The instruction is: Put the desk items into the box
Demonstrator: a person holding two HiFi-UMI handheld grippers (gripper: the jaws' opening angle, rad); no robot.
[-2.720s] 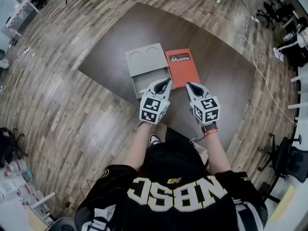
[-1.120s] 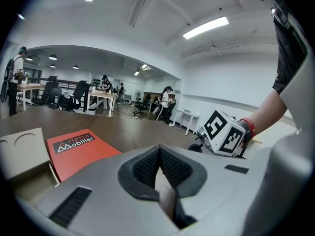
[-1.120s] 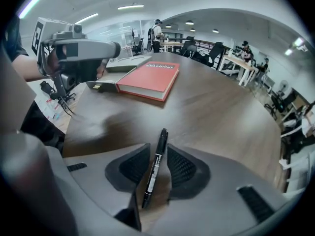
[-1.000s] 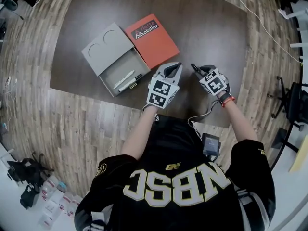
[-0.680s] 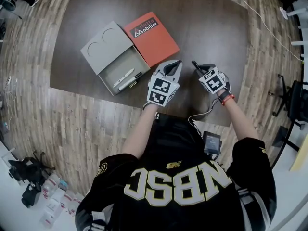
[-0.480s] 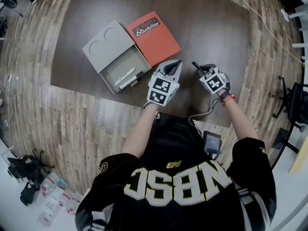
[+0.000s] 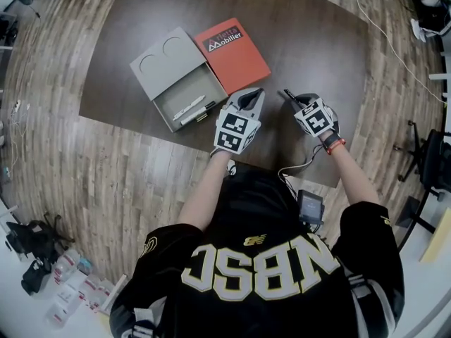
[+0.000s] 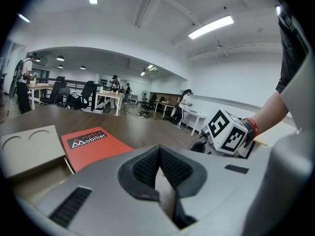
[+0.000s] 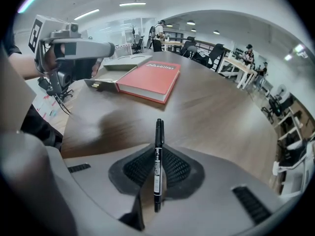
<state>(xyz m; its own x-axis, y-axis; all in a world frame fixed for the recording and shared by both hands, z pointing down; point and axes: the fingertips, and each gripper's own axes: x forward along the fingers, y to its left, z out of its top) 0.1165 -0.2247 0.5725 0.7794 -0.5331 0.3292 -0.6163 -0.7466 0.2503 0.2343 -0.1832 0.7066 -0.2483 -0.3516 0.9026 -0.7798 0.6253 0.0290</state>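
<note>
Pinching a black pen [image 9: 157,149], jaws of right gripper [image 7: 288,94]; left gripper [image 7: 254,94] closed near red book [image 7: 232,53], box [image 7: 163,72].

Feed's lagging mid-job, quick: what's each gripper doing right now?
Left gripper: closed, nothing held.
Right gripper: closed on a black pen.

The dark brown wooden table [image 7: 310,41] carries a grey box [image 7: 169,58] toward its 9 o'clock side, tray slid out, and a red book [image 7: 232,46] lying flat, touching the box at its 2 o'clock.
</note>
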